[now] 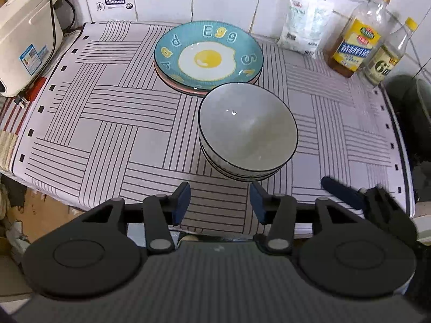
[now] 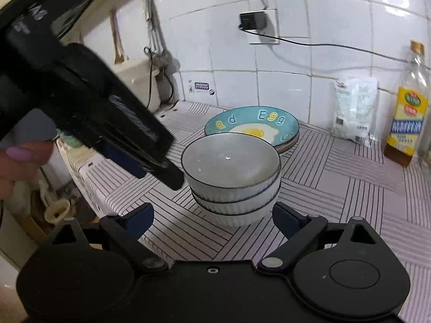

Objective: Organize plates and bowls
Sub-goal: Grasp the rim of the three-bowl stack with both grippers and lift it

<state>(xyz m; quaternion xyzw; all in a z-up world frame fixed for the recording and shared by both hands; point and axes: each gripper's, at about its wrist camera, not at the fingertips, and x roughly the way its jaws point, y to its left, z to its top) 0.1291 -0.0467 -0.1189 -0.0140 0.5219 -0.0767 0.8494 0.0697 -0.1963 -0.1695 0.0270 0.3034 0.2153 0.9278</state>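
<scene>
1. Stack of bowls [image 2: 231, 177] stands nested on the striped worktop [image 1: 107, 123], just in front of the egg plates [image 1: 208, 53].
2. Left tongs [image 1: 219, 202] — spread, pinching nothing — sit clear of the stack.
3. Right tongs [image 2: 212, 216] spread, apparently flanking the base without touching.
4. Withdraw both level; brushing a rim could topple the stack.
</scene>
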